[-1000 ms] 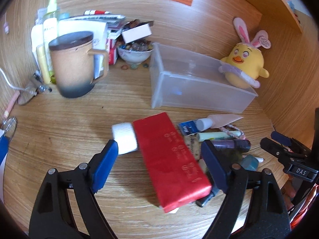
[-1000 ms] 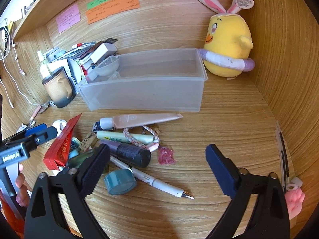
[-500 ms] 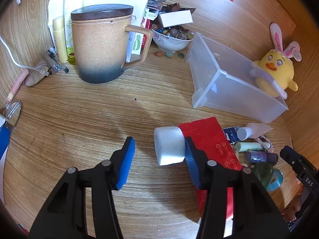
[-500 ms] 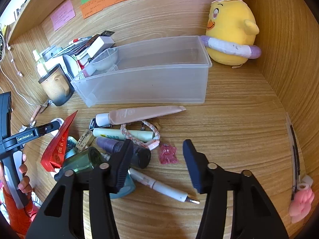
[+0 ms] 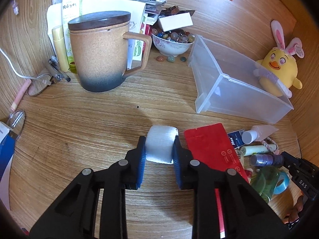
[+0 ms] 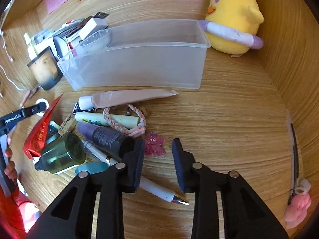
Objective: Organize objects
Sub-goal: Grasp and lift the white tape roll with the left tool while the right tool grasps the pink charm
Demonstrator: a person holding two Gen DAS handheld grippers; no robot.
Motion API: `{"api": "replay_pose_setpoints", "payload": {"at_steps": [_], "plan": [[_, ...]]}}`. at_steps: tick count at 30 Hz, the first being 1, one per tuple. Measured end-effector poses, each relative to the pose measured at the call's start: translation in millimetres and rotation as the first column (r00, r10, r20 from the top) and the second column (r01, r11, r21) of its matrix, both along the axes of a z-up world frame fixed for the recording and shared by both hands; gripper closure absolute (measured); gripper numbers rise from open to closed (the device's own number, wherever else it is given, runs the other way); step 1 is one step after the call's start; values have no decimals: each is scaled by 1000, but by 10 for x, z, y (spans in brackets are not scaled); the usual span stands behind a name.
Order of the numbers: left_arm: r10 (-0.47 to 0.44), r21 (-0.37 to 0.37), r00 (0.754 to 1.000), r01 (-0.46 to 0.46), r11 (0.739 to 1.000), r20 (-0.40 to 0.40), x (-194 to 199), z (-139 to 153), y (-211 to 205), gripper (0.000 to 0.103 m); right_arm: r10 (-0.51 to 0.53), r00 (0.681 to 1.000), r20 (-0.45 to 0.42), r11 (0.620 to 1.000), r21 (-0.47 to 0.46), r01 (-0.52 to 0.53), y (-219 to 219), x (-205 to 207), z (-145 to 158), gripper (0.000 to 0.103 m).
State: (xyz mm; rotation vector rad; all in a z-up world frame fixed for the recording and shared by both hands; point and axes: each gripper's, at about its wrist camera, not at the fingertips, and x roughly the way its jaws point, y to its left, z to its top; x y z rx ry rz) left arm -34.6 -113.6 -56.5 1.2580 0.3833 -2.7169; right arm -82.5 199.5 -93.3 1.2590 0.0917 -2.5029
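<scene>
Left wrist view: white tape roll, judged light and slightly yielding, is clamped across its sides by the left hand-held gripper, whose jaws have just been closing.

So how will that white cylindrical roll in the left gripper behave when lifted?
The white cylindrical roll looks soft and probably light, its sides flattened between the left gripper, whose jaws have just been closing. Set down on its curved side, it may roll.
</scene>
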Motion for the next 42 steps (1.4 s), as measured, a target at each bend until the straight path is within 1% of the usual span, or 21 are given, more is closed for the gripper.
{"api": "replay_pose_setpoints", "payload": {"at_steps": [5,9,15,20,22,24,25,26,29,31,32,33,38,42], "plan": [[-9,-23,999,9,1000,-38,30,147,46,78,-4,1000,-29,1000,16,4,-21,7,12,87],[-17,-31,997,15,999,-70,32,286,83,78,-18,998,-55,1000,3,18,14,14,87,94],[-45,-28,992,42,999,-120,29,486,190,78,-57,995,-85,998,-17,55,159,22,188,96],[-92,-27,986,89,996,-136,-53,606,338,78,-24,996,-86,1000,1,24,164,53,213,95],[-117,-27,983,114,993,-140,-99,647,407,78,1,998,-57,1000,14,-1,119,38,177,90],[-142,-34,979,138,990,-147,-148,702,492,78,18,999,-46,1000,15,-17,105,28,124,64],[-147,-41,978,143,989,-151,-166,722,525,78,21,998,-53,999,25,-20,93,23,102,60],[-153,-50,976,147,988,-155,-182,743,558,78,26,998,-53,999,39,-24,78,12,80,60],[-178,-67,971,169,983,-159,-248,798,657,78,52,998,-28,997,52,-50,52,-38,21,60],[-193,-73,968,184,980,-159,-297,817,715,78,62,998,-24,996,66,-60,28,-65,-5,68],[-199,-73,967,189,979,-158,-317,821,730,78,69,997,-18,995,78,-67,9,-80,-21,77],[-208,-71,966,199,977,-155,-355,829,758,78,68,997,-27,994,89,-65,-2,-81,-23,80],[-230,-55,964,224,973,-135,-537,844,807,78,70,997,-32,993,96,-67,-5,-91,-38,81],[-226,-53,966,221,974,-126,-728,891,814,78,11,998,-64,996,94,-5,119,-123,28,81]]}}
